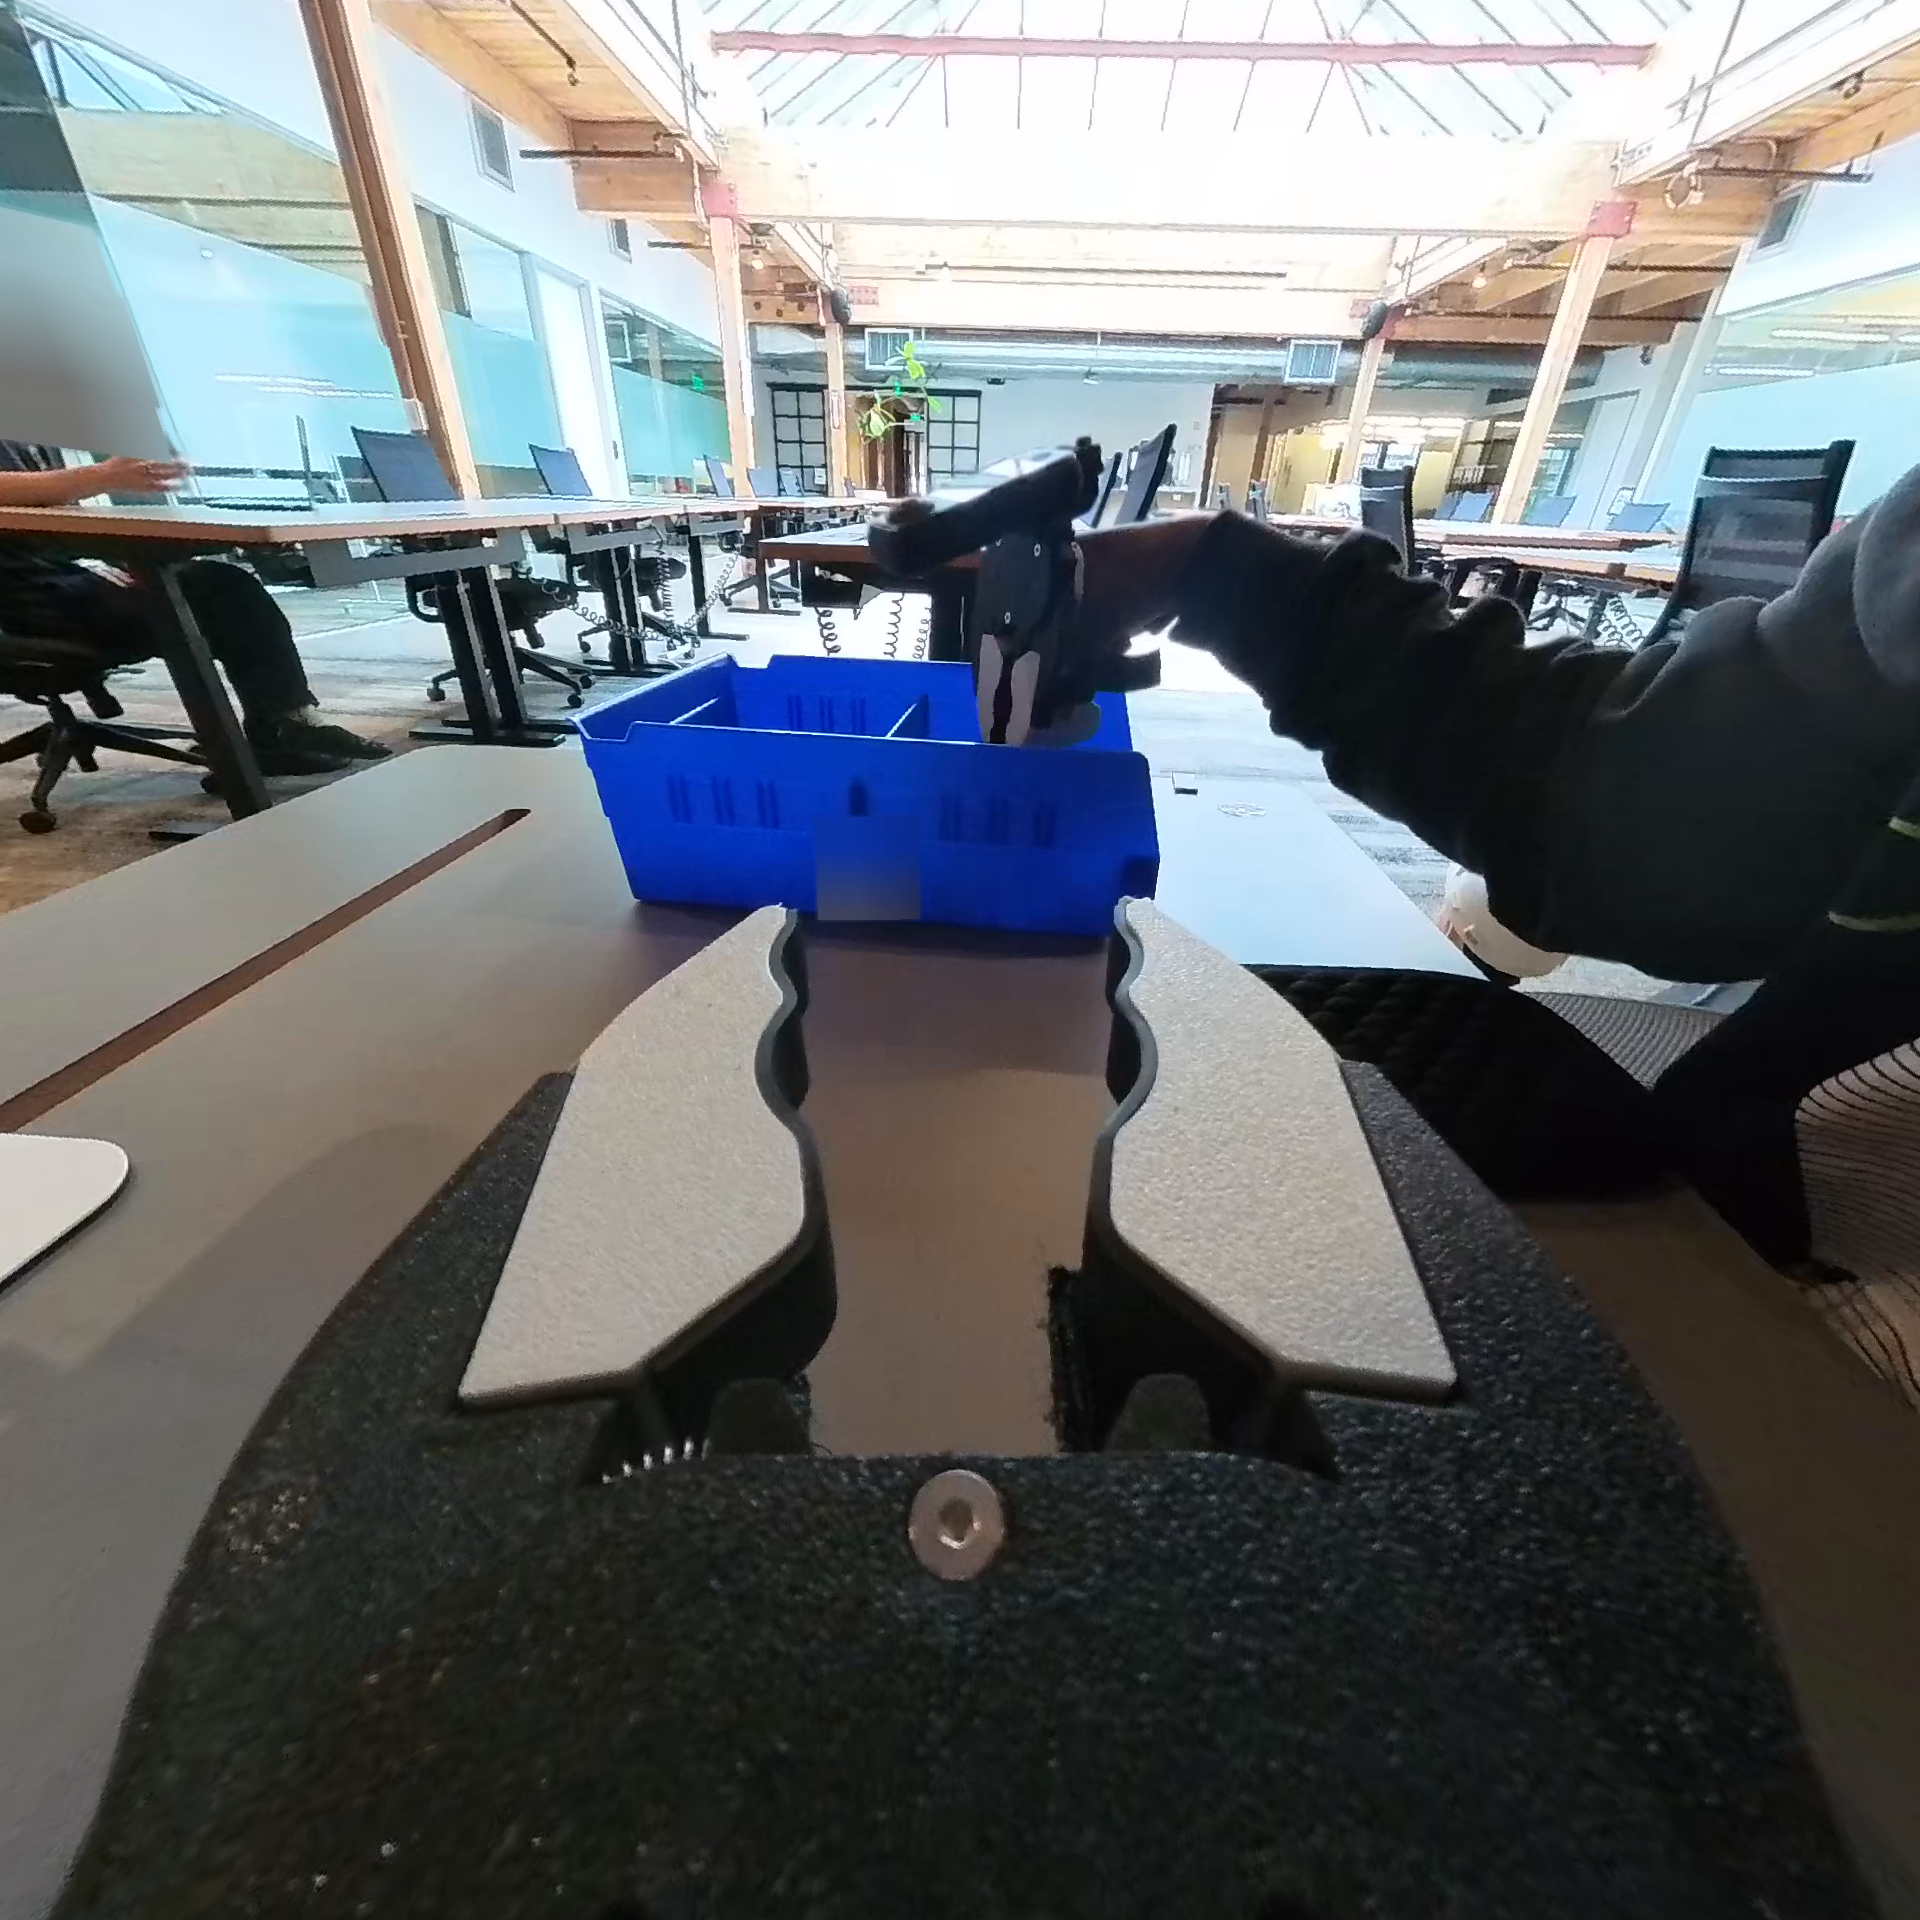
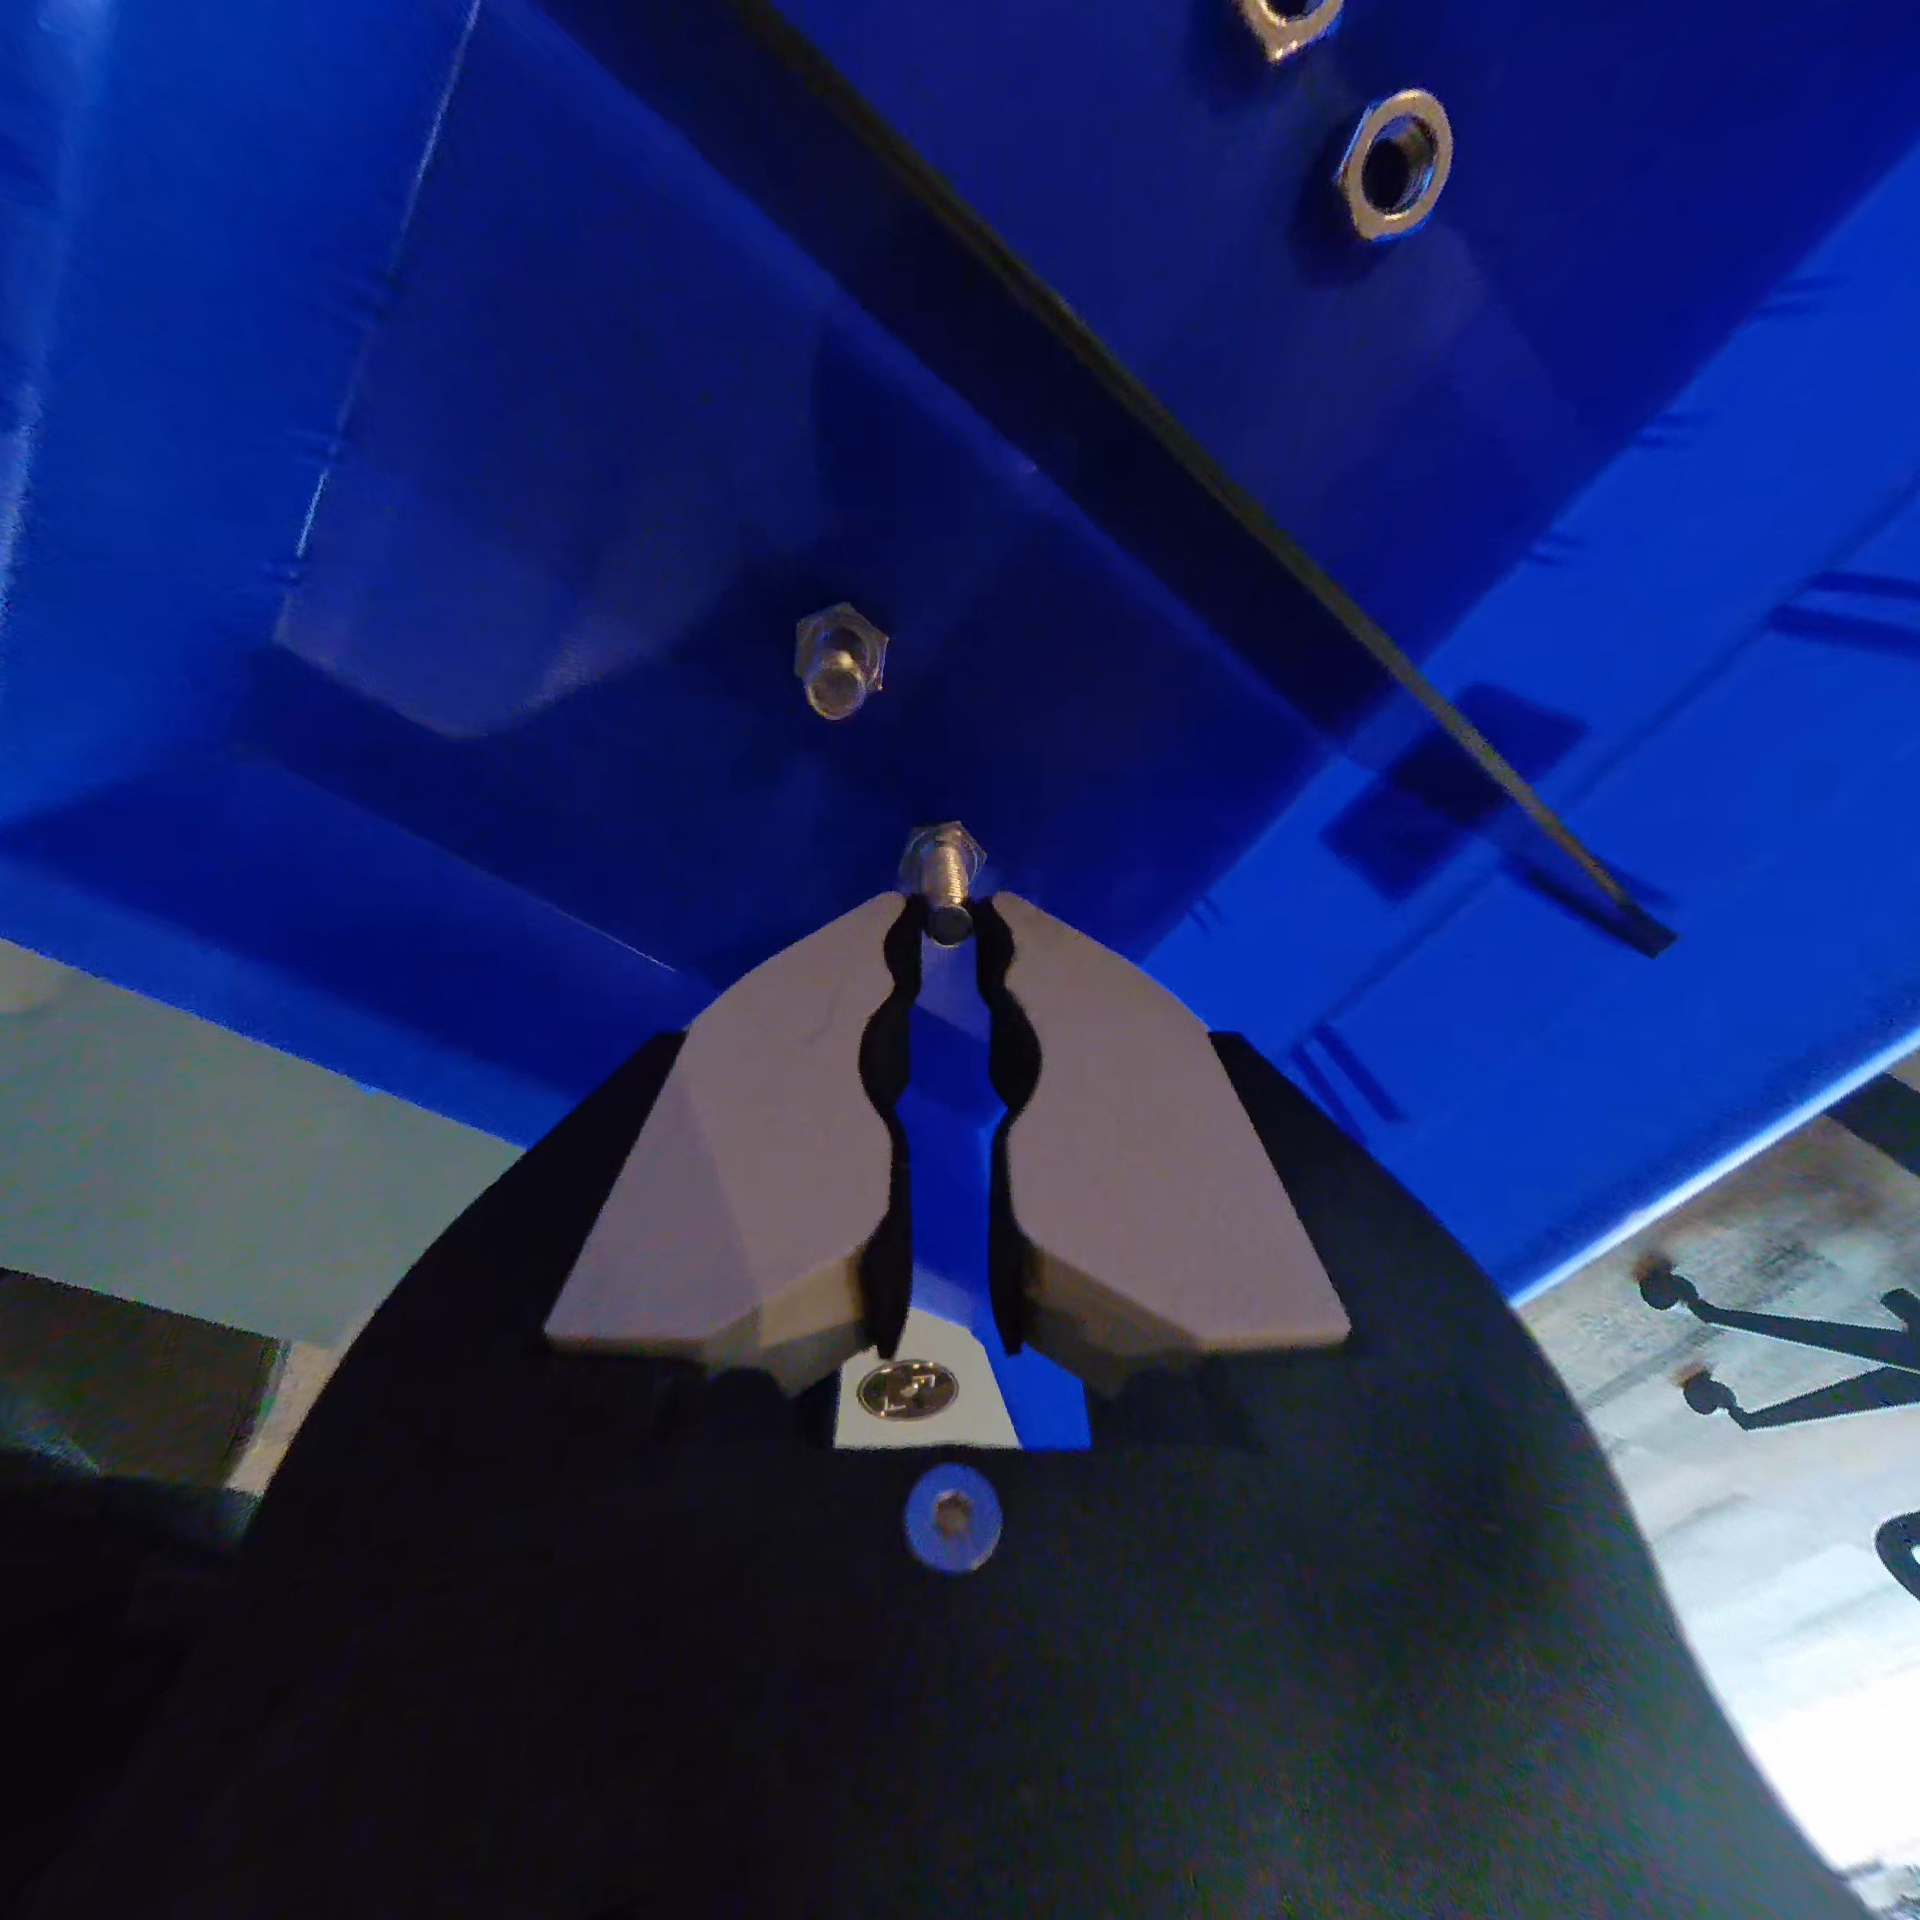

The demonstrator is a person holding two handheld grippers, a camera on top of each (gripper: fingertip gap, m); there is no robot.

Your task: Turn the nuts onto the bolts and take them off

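Right gripper [image 2: 945, 920] fingers pinch a bolt [image 2: 943, 883] standing in the blue bin [image 1: 883, 831].
Its shaft runs straight along the fingers; left gripper [image 1: 956, 940] gapes empty over the tabletop [image 1: 312, 1039], farther off.

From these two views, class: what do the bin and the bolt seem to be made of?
Bin: likely moulded plastic, uniform blue with a slight sheen and ribbed walls. Bolt: probably bare steel, silvery, threaded, with bright glints.
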